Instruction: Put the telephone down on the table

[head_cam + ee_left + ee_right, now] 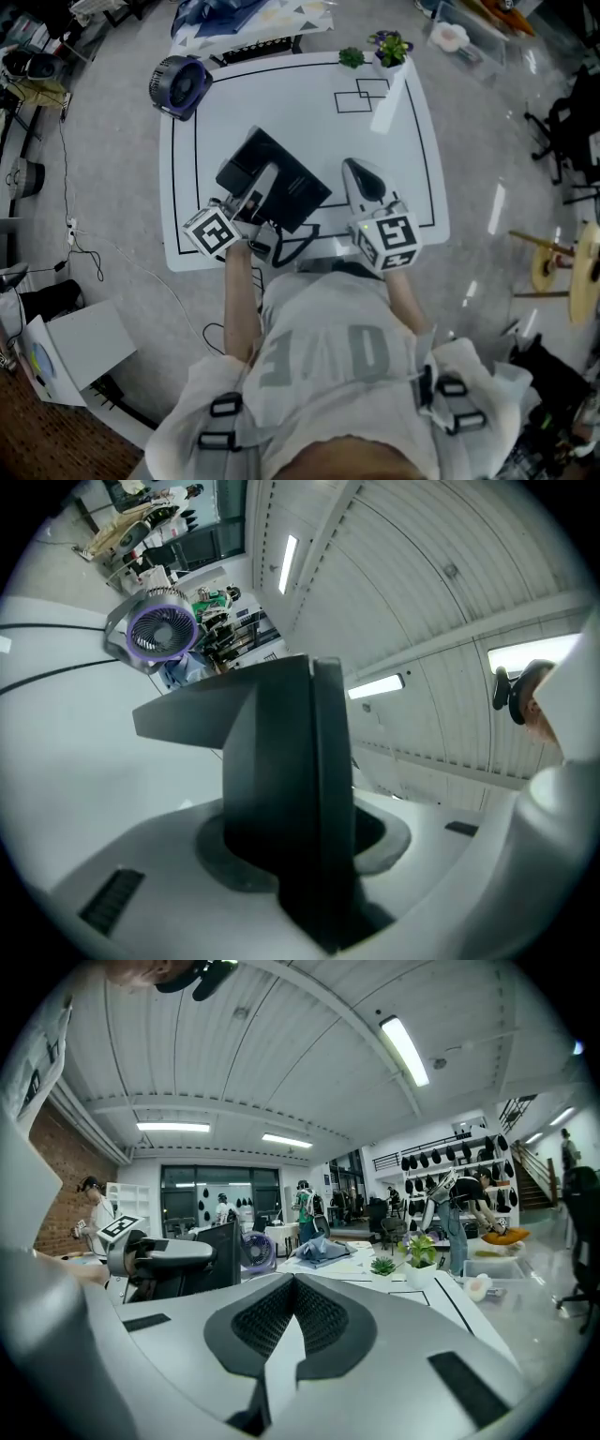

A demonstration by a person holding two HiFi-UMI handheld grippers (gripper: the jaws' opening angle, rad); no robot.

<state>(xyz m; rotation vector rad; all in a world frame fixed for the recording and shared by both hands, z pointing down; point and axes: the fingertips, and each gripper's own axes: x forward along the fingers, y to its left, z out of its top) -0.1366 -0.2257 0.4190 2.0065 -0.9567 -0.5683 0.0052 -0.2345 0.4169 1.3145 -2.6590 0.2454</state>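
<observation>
Head view shows one white table (412, 141) with one black telephone (300, 187) tilted over its near-left part. It is clamped edge-on in the left gripper (261, 187), whose jaws stand partly apart and press on the slab, while the right gripper (361, 173) hovers just beside it, jaws together on nothing. To set it down well, I would level the telephone, lower it until its base lies flat, mind the one trailing cord (298, 242), and only then loosen; also present are one fan (180, 84) and two small potted plants (390, 47) (352, 58).
</observation>
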